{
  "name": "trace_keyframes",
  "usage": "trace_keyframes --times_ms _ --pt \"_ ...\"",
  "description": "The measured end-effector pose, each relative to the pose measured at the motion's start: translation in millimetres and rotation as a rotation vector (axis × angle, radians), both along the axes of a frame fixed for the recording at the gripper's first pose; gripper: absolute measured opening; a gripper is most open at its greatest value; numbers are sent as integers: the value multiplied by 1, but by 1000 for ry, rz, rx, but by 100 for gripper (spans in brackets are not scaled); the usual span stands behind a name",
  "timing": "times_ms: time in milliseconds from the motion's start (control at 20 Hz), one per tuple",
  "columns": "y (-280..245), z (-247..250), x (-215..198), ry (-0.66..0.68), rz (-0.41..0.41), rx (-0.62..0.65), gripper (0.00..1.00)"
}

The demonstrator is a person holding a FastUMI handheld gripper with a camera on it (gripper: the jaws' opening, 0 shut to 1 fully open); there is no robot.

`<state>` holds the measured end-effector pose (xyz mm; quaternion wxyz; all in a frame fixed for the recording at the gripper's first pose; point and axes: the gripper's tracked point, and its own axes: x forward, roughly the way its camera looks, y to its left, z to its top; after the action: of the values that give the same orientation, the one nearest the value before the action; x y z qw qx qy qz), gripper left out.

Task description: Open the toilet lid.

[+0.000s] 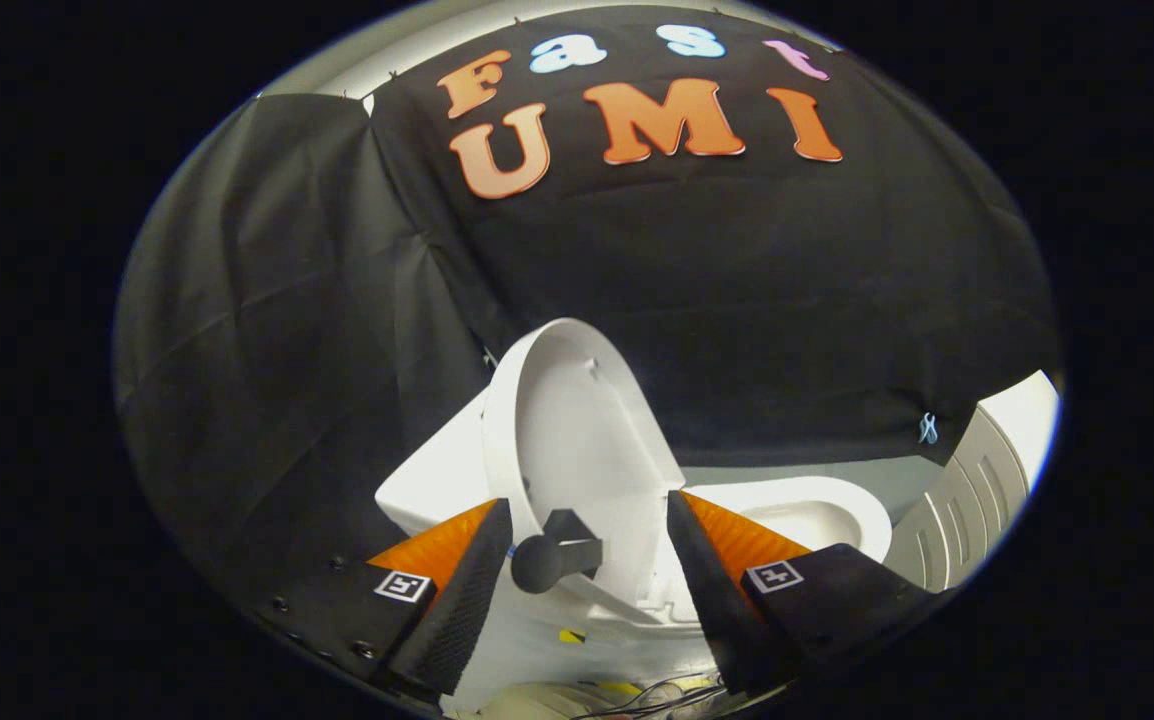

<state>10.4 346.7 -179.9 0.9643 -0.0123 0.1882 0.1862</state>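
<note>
The white toilet lid (577, 430) stands raised, nearly upright, with its hollow inner side showing. A black knob handle (549, 558) sticks out from the lid's lower edge. It lies between my fingers, close to the left finger (467, 590) and well apart from the right finger (707, 580). My gripper (587, 508) is open, its jaws spread wide on either side of the lid's lower part, and neither pad presses on the lid. The seat and bowl (817, 512) lie uncovered beyond the right finger.
The white cistern (432, 475) sits behind the lid, beyond the left finger. A white slatted object (977, 490) stands past the bowl on the right. Black cloth walls close off the booth behind. Loose cables (657, 695) lie on the floor below the fingers.
</note>
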Motion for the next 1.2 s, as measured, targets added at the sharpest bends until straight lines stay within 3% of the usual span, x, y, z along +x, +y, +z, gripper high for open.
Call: trace_keyframes --times_ms 450,850,1200 --pt "-106 117 18 -151 -81 23 99" --pt "-217 197 10 -266 -180 22 98" --pt "-290 240 -6 -352 -288 43 98"
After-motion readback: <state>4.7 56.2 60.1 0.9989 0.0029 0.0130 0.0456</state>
